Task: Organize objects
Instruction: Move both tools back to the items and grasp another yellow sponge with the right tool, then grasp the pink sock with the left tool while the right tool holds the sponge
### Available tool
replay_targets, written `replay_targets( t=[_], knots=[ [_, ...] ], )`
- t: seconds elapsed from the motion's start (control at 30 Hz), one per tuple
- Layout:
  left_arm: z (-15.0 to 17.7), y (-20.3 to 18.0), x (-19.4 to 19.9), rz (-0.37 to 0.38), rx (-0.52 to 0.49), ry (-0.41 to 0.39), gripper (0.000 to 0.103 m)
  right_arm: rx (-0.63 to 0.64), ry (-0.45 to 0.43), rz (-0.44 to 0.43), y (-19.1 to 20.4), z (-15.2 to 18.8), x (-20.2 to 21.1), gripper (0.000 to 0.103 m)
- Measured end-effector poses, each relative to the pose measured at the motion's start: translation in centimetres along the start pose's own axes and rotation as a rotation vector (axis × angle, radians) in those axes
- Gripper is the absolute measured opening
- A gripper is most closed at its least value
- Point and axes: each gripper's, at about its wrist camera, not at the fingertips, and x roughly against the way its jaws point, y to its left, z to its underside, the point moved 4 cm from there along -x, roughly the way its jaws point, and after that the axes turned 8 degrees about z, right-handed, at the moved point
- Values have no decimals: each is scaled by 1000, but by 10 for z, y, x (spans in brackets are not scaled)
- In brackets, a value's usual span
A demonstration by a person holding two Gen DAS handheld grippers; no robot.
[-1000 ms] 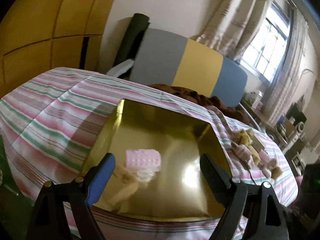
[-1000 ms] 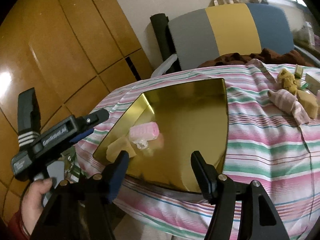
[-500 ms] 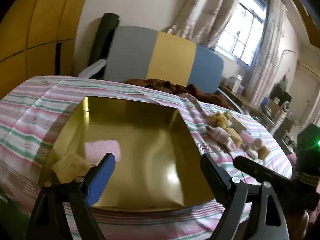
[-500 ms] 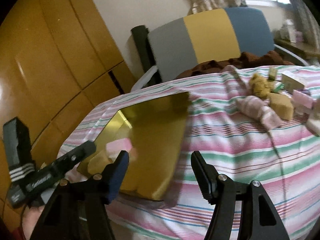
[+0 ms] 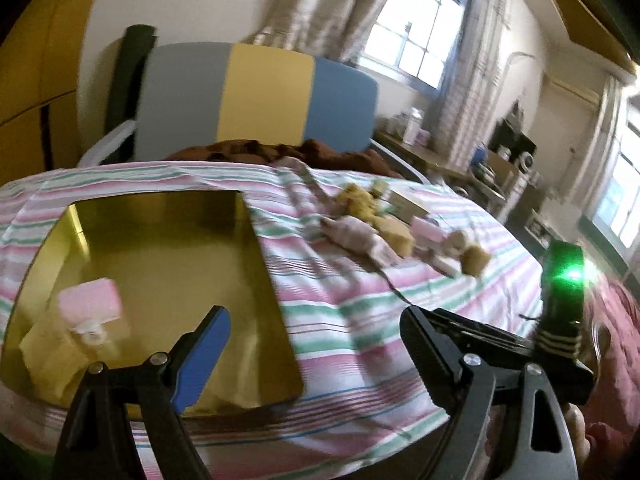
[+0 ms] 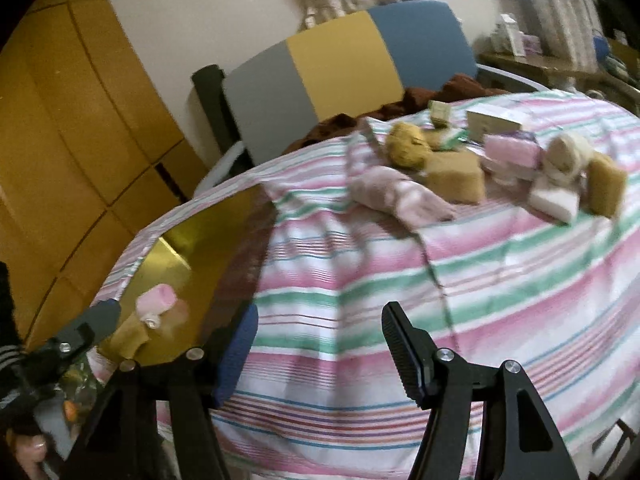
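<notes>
A shiny gold tray (image 5: 192,248) (image 6: 192,256) lies on the striped cloth at the left. In it rest a pink roll (image 5: 90,304) (image 6: 156,300) and a tan sponge (image 5: 48,352) (image 6: 124,336). Further right sits a pile of loose items: a pale pink rolled cloth (image 5: 356,236) (image 6: 400,196), tan sponges (image 5: 396,236) (image 6: 452,176), a pink roll (image 5: 426,230) (image 6: 512,152) and a cream roll (image 6: 564,156). My left gripper (image 5: 316,344) hangs open over the tray's right edge, nothing between its fingers. My right gripper (image 6: 316,344) is open above bare cloth, short of the pile.
The striped cloth (image 6: 360,280) covers a rounded surface that drops off at the front. A grey, yellow and blue chair back (image 5: 256,96) and a brown blanket (image 5: 280,150) stand behind. A small box (image 6: 492,120) lies at the pile's far side. Wooden panels fill the left.
Both views have swung to the right: the gold tray has slid towards the left and the pile of loose items has come nearer. Both grippers stay open and empty.
</notes>
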Motion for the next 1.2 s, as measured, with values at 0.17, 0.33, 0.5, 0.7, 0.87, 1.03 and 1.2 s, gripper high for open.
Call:
replay_targets(
  t=[0.17,0.33,0.5,0.7,0.87,1.03,1.2],
  knots=[
    [4,-27,-23,37,-40,64,88,-36,0,62,-36,3,-2,65],
    [10,-49,-42,67,-91,115,88,-85,-26,156,-86,-4,1,66],
    [16,-62,-59,91,-96,154,88,-142,-76,291,-145,-26,5,70],
    [20,-69,-71,97,-97,179,88,-174,-152,448,-204,-71,1,75],
    [19,-65,-81,92,-71,194,88,-198,-144,491,-233,-100,-21,75],
    [15,-67,-92,84,-64,199,88,-149,-124,534,-247,-110,-40,63],
    [5,-68,-113,73,-55,198,88,-213,-151,500,-261,-102,-37,51]
  ],
)
